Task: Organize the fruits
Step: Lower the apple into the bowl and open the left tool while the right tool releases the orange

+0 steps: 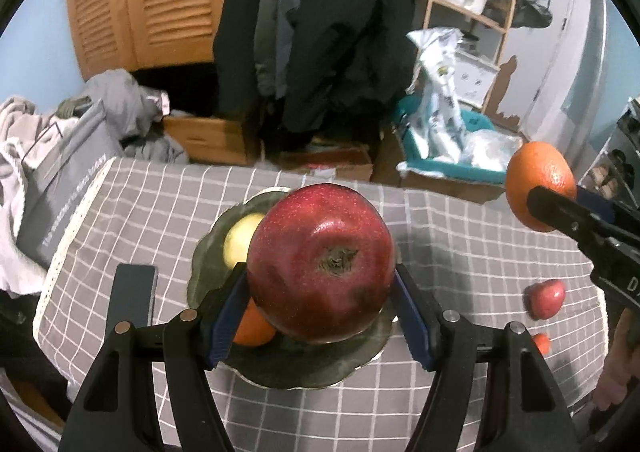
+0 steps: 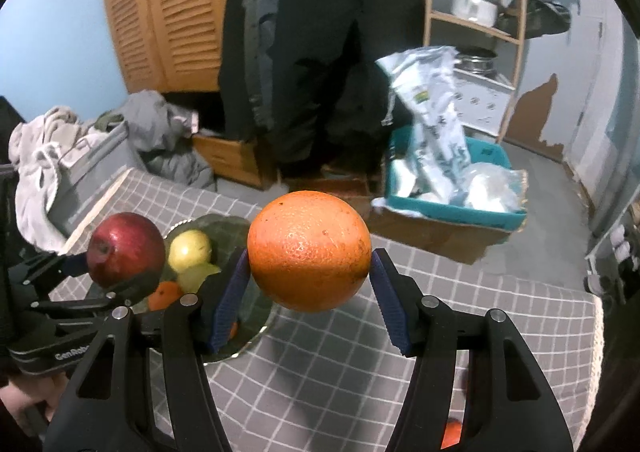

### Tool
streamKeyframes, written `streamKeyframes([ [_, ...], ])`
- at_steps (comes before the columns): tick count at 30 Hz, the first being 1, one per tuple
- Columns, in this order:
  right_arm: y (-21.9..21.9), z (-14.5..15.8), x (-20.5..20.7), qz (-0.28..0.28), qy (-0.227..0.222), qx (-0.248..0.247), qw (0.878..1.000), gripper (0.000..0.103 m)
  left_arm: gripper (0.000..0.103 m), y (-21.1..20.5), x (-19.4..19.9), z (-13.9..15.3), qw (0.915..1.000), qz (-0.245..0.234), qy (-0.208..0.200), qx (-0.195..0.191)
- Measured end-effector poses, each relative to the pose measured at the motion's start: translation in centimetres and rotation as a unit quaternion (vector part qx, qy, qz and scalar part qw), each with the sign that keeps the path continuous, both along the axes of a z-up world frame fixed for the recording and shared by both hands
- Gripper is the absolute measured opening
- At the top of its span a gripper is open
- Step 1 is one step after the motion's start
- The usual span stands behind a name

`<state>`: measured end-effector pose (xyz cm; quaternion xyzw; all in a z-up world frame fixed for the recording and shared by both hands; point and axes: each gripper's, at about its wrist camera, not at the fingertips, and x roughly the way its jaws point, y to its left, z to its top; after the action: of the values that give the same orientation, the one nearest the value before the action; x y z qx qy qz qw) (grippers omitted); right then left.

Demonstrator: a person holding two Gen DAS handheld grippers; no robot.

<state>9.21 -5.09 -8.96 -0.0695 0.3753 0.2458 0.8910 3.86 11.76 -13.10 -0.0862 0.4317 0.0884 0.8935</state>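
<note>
Left gripper point(image 1: 322, 292) clamps my glossy round red apple point(image 1: 320, 264) above the dark scalloped metal plate point(image 1: 304, 364). Right gripper point(image 2: 308, 280) clamps my round dimpled orange point(image 2: 309, 250).

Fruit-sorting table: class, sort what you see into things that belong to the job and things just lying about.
Belongs to the job:
red apple in left tool
orange in right tool
dish
yellow fruit
small red fruit

Just lying about:
phone
hanging coats
blue crate
shelf
</note>
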Motion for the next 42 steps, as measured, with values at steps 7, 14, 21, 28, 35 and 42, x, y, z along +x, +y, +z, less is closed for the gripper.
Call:
streamKeyframes([
  [7, 3.0, -2.6, 0.3, 0.028, 0.022, -0.01, 0.999, 0.061, 0.071, 1.8, 0.2, -3.5, 0.9986, 0.013, 0.046, -0.022],
  [14, 5.3, -5.5, 0.7, 0.047, 0.054, -0.015, 0.997, 0.061, 0.071, 2.4, 0.5, -6.3, 0.9958, 0.018, 0.083, -0.034],
  [21, 6.3, -7.9, 1.2, 0.053, 0.084, -0.022, 0.995, 0.061, 0.071, 2.8, 0.7, -8.2, 0.9931, 0.023, 0.109, -0.037],
  [28, 6.8, -9.4, 1.3, 0.055, 0.099, -0.03, 0.993, 0.061, 0.071, 3.1, 1.0, -9.9, 0.9888, 0.027, 0.138, -0.049],
  [35, 6.9, -9.9, 1.6, 0.057, 0.107, -0.026, 0.992, 0.061, 0.078, 2.5, 1.1, -9.3, 0.9908, 0.019, 0.13, -0.034],
  [42, 7.2, -10.3, 2.1, 0.056, 0.117, -0.017, 0.991, 0.061, 0.082, 4.1, 0.6, -7.3, 0.9935, 0.047, 0.102, -0.014],
])
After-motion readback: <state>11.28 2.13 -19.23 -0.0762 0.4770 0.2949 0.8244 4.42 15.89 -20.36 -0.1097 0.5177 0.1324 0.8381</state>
